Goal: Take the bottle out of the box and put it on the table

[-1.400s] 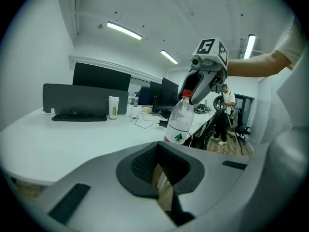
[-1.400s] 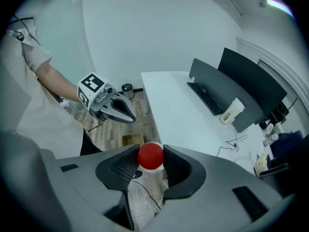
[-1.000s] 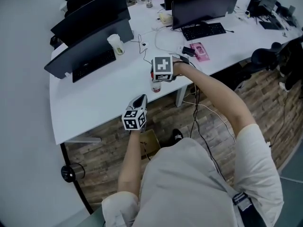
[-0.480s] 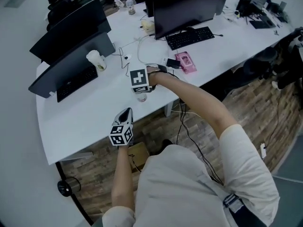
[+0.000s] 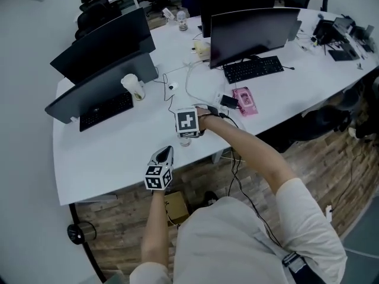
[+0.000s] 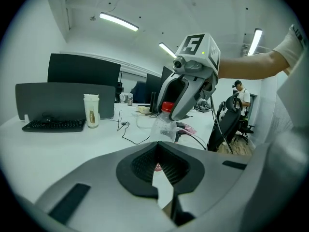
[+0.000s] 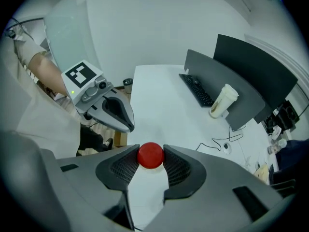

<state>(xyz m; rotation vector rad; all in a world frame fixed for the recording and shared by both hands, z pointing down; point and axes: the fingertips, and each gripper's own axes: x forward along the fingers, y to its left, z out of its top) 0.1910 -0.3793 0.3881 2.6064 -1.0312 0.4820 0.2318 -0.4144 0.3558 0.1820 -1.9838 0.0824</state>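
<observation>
At the near edge of the white surface [image 5: 112, 152], my right tongs [image 7: 151, 158] pinch the clear bottle [image 6: 163, 124] by its red cap; my left tongs [image 6: 157, 153], pressed together, sit nearer and left.

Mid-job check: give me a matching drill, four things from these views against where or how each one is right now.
1 bottle
2 left tool
3 cup
4 pink pack

A shut and empty
B lying flat near the right-hand keyboard
C held at its red cap by the right tool
D upright by the left-hand monitor

Pairs: 1-C, 2-A, 3-D, 4-B
</observation>
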